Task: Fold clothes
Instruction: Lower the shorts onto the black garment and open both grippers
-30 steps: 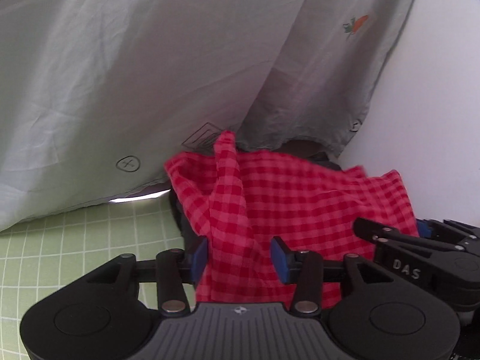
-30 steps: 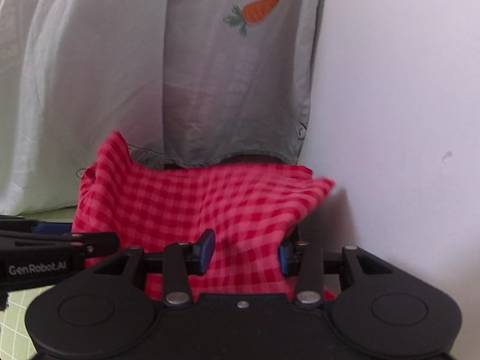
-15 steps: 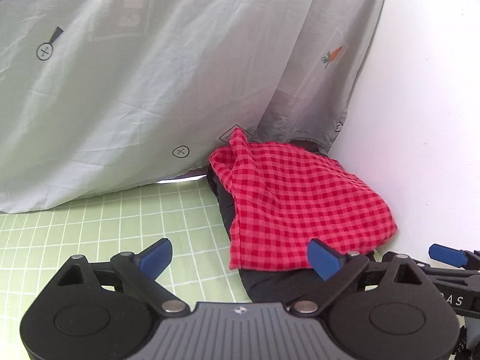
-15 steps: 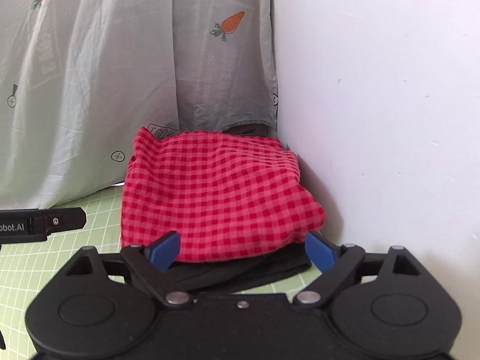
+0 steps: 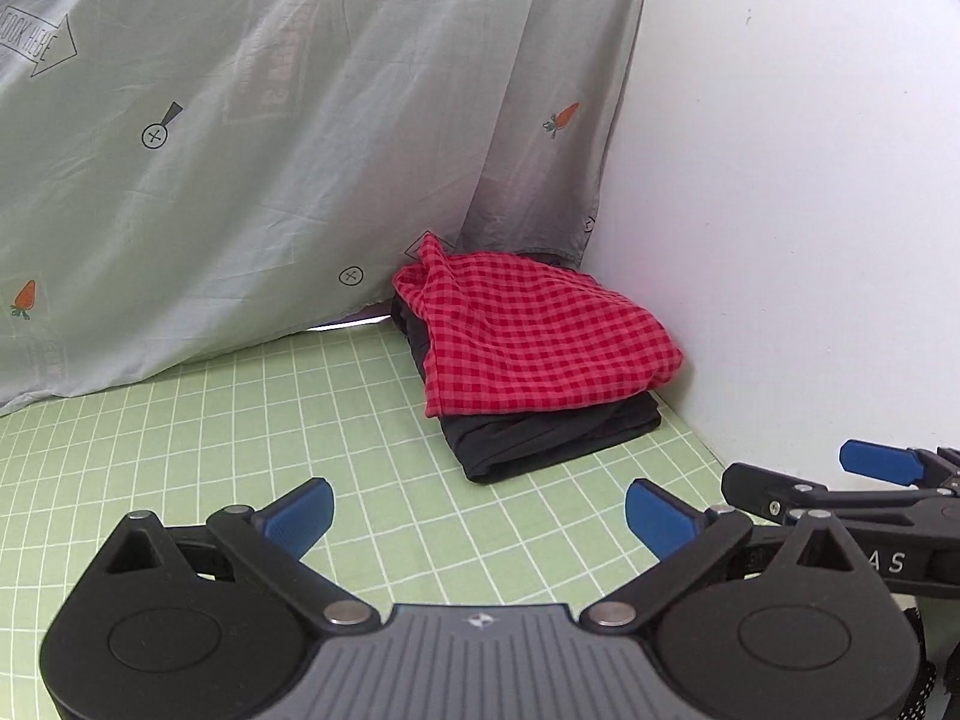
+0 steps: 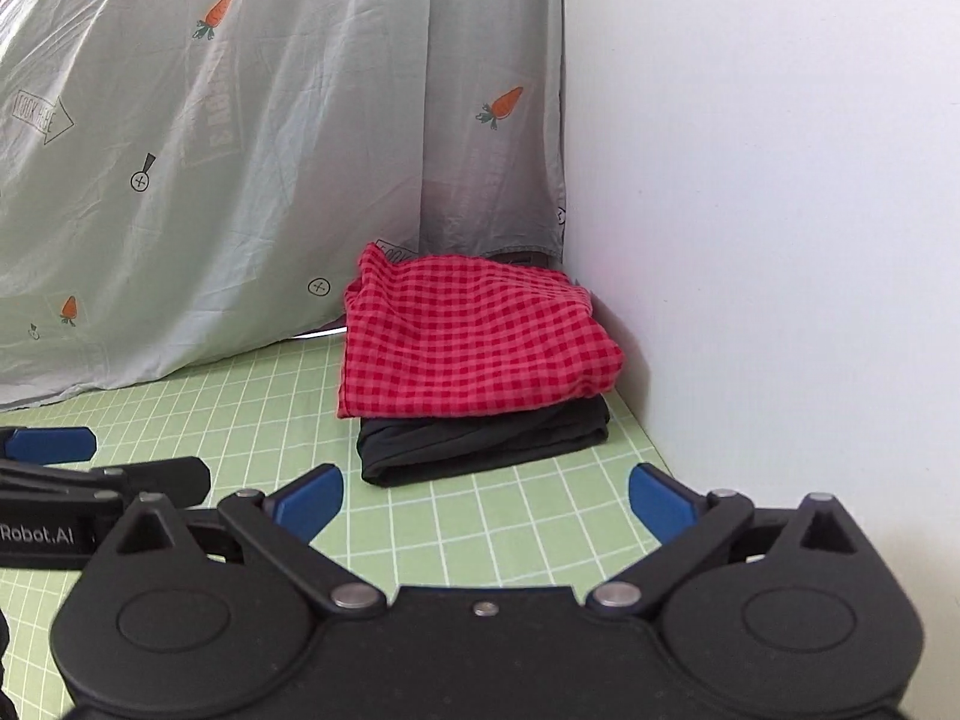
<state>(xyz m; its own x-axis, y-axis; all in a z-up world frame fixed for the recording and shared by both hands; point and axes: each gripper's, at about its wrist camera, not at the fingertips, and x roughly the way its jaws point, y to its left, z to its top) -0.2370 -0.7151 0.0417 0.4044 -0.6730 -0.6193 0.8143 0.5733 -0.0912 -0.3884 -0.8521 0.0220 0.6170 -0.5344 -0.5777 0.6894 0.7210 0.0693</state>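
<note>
Both tongs, left (image 5: 477, 516) and right (image 6: 486, 501), are opening with nothing between them, the red checked garment (image 6: 474, 339) stacked on the black one (image 6: 486, 441) in the counter's (image 5: 240, 432) far right corner, out of the way.

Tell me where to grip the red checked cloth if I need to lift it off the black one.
Probably the peaked corner at the back left of the red checked cloth: it stands up clear of the black garment, so the fingers can pinch it alone. Come from the mat side on the left; the wall blocks the right. Both grippers, left and right, are empty, jaws opening.
</note>
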